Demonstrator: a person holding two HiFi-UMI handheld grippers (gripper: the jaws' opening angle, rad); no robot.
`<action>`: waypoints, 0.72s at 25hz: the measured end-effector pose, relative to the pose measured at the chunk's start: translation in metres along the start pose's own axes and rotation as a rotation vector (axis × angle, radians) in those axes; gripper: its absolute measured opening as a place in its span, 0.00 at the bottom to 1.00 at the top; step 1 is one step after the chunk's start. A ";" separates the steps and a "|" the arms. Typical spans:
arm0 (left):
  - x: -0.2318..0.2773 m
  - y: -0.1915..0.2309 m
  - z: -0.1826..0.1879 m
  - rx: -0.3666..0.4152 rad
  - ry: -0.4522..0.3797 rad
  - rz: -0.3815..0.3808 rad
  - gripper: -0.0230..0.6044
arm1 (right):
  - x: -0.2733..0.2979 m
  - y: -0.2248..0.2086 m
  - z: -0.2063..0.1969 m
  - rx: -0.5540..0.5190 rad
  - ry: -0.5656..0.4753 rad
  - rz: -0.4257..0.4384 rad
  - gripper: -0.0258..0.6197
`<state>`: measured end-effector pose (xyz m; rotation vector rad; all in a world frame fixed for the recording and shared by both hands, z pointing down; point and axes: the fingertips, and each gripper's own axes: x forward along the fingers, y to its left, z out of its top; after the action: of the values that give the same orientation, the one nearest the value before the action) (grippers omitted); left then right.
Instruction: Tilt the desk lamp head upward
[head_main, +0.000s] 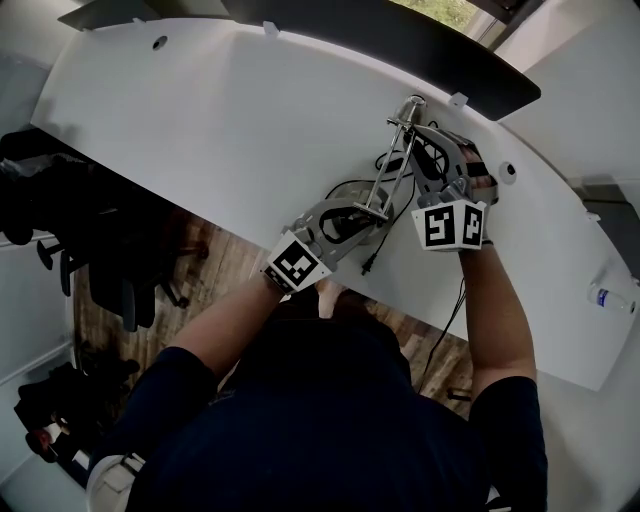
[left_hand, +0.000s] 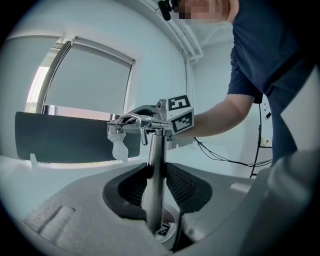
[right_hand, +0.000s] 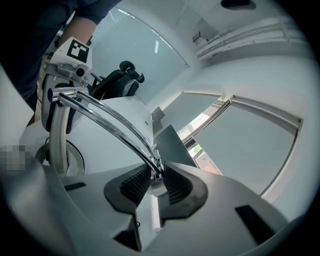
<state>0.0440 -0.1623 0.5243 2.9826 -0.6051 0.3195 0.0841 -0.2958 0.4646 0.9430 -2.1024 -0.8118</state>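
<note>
In the head view, a chrome desk lamp (head_main: 392, 170) with thin rod arms stands on the right part of a white curved desk (head_main: 200, 120), a loose black cable (head_main: 350, 185) coiled by its foot. The left gripper (head_main: 358, 222) reaches in from the near side to the lamp's lower part. The right gripper (head_main: 432, 150) reaches farther, to the lamp head (head_main: 412, 104) at the far end of the arm.

In the left gripper view, the lamp's upright post (left_hand: 156, 170) stands between the jaws. They are fairly wide apart, and both dark pads lie against the post, steadying it. Beyond, at the top of the post, the arm runs roughly level, and a bare white bulb (left_hand: 118, 148) hangs from the head, pointing down.

In the right gripper view, twin chrome rods (right_hand: 115, 125) run from the left into the jaws. The jaws are narrow around the small joint of the lamp head, and the pads appear to touch it on both sides.

Both holds look set, one to brace and one to turn. With the bulb facing down, the upward tilt itself seems largely left to do.
</note>
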 end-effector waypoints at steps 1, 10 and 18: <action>0.000 0.000 0.000 0.001 0.002 0.000 0.22 | 0.000 -0.001 0.001 -0.020 0.003 -0.007 0.17; 0.000 0.001 0.001 0.023 0.019 0.005 0.22 | -0.017 -0.024 0.026 -0.158 -0.019 -0.103 0.18; 0.002 -0.002 -0.002 0.004 0.030 0.006 0.22 | -0.033 -0.033 0.049 -0.253 -0.036 -0.156 0.20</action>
<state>0.0459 -0.1613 0.5263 2.9743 -0.6112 0.3654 0.0745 -0.2752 0.4006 0.9679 -1.9166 -1.1516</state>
